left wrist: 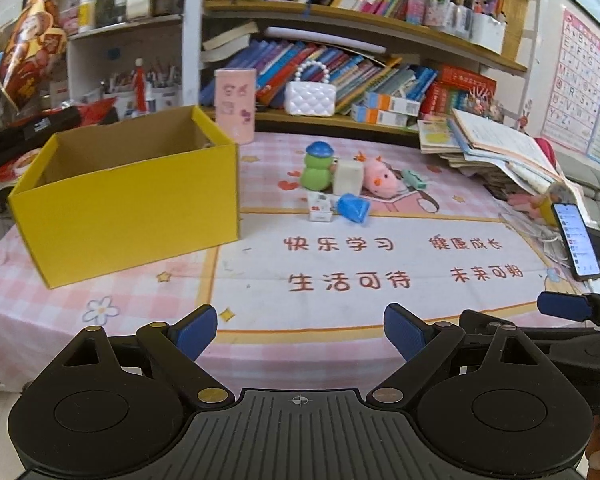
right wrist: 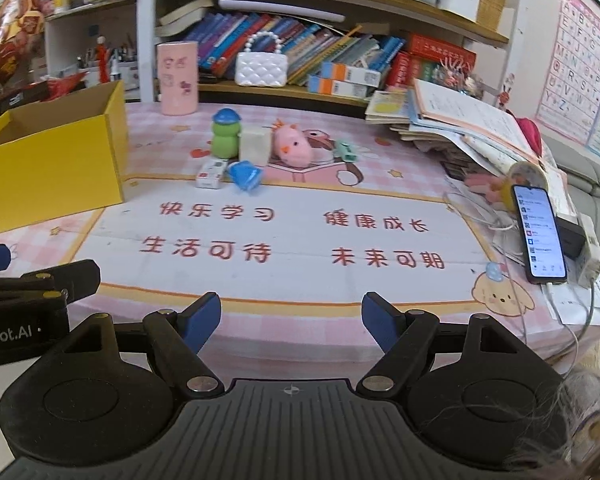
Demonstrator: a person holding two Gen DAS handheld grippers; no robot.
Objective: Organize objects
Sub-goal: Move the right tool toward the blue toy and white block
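Left gripper (left wrist: pixel 300 330) jaws wide and empty, right gripper (right wrist: pixel 291 322) likewise wide and empty, yellow box (left wrist: pixel 132 208) on pink-checked table (left wrist: pixel 340 344), small toys (left wrist: pixel 342 182) clustered beside it

The box (left wrist: pixel 132 204) is bright yellow outside and plain brown card inside, standing on a bench (left wrist: pixel 100 296) covered in pink-and-white check with a white panel, yellow border and red characters. The toys are a green figure (left wrist: pixel 317 168) with a blue cap, a cream block (left wrist: pixel 347 177), a pink plush (left wrist: pixel 382 178), a mint piece (left wrist: pixel 414 179), a blue piece (left wrist: pixel 354 208) and a small white carton (left wrist: pixel 319 207). Each tool (left wrist: pixel 300 332) is black with blue pads (left wrist: pixel 196 332).
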